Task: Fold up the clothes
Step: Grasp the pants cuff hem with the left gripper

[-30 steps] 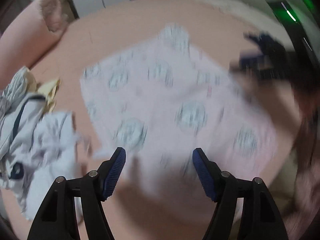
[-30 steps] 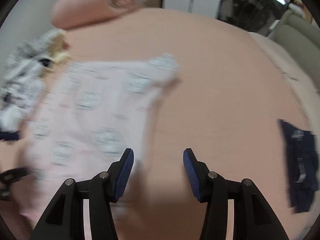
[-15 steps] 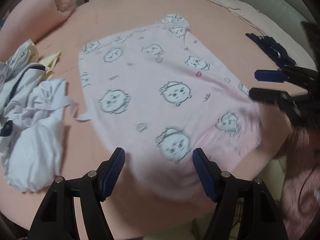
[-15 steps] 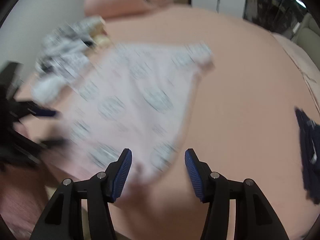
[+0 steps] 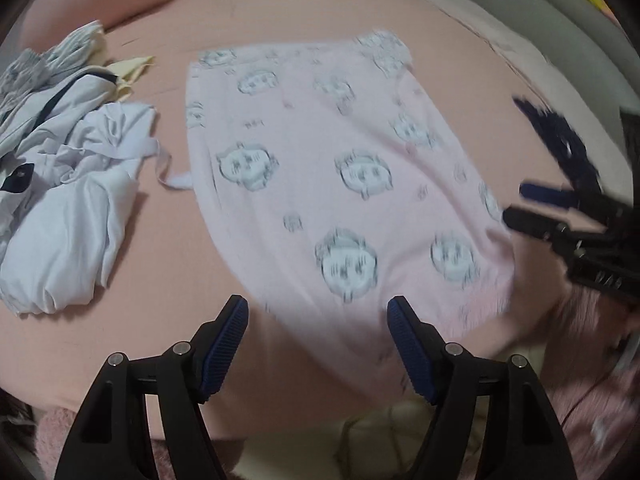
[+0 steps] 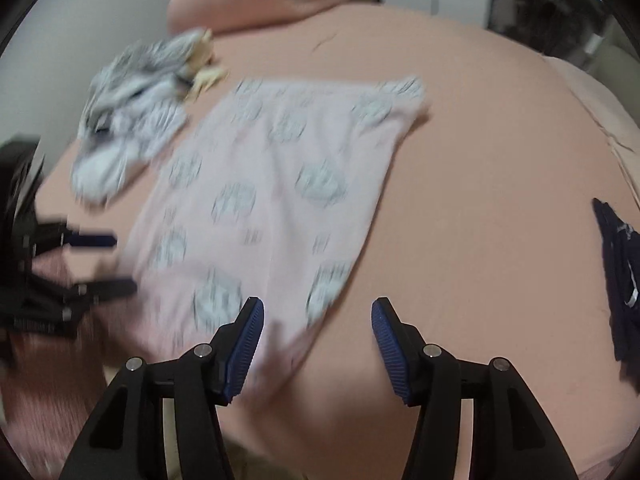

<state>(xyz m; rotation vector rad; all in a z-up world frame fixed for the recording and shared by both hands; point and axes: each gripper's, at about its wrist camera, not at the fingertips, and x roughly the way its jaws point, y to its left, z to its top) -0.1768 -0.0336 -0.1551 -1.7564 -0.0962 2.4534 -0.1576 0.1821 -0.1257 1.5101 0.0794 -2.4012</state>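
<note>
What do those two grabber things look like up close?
Both look the same. The left gripper and the right gripper each have two black plastic fingers shaped like clamp arms, with open triangle cut-outs and small silver screws. Each fingertip carries a ribbed blue pad. No cables, markings or sleeves can be made out.

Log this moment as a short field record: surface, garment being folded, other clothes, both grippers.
surface: peach bed sheet
garment: pink printed top, spread flat, unfolded
other clothes: white and grey pile left of it; dark garment apart at the far right
left gripper: open, nothing held, over the top's near hem
right gripper: open, nothing held
</note>
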